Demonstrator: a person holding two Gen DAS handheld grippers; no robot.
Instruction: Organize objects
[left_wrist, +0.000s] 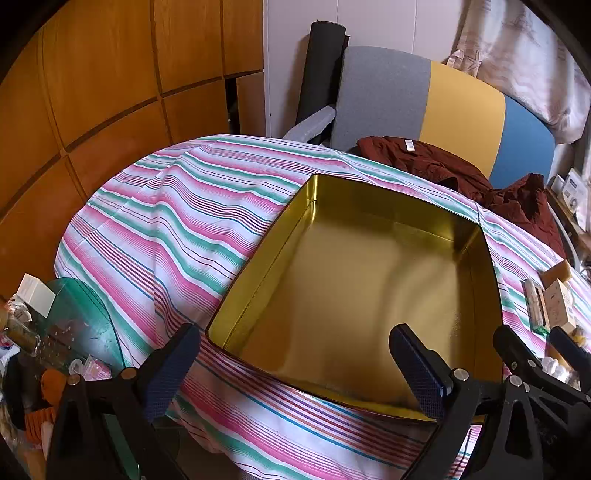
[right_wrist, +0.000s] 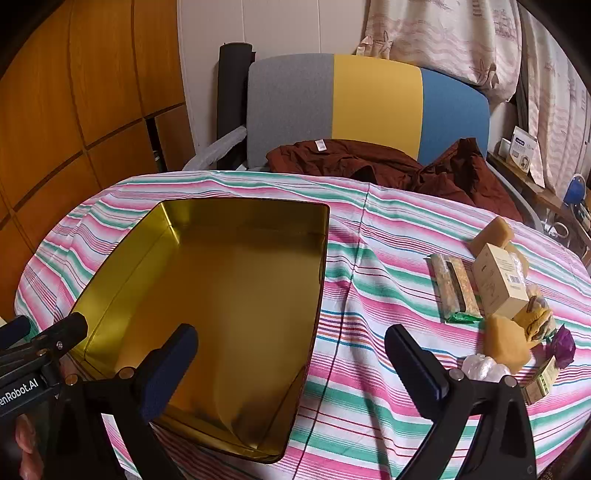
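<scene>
An empty gold tin box (left_wrist: 351, 295) lies open on the striped tablecloth (left_wrist: 177, 221). My left gripper (left_wrist: 295, 369) hovers open over the tin's near edge, nothing between its fingers. My right gripper (right_wrist: 291, 365) is open too, above the tin's (right_wrist: 207, 295) right near corner and the cloth. To the right lies a cluster of loose items: two yellow sponges (right_wrist: 491, 230) (right_wrist: 504, 343), a beige carton (right_wrist: 498, 280), a wrapped snack bar (right_wrist: 454, 288), a yellow cloth (right_wrist: 535, 321), a purple wrapper (right_wrist: 563, 345), white plastic (right_wrist: 484, 365) and a small box (right_wrist: 541, 380).
A chair (right_wrist: 369, 103) with a grey, yellow and blue back stands behind the table, a dark red garment (right_wrist: 369, 162) draped onto the table's far edge. Wooden cabinets (left_wrist: 92, 92) fill the left. A cluttered glass table (left_wrist: 66, 332) sits at the lower left.
</scene>
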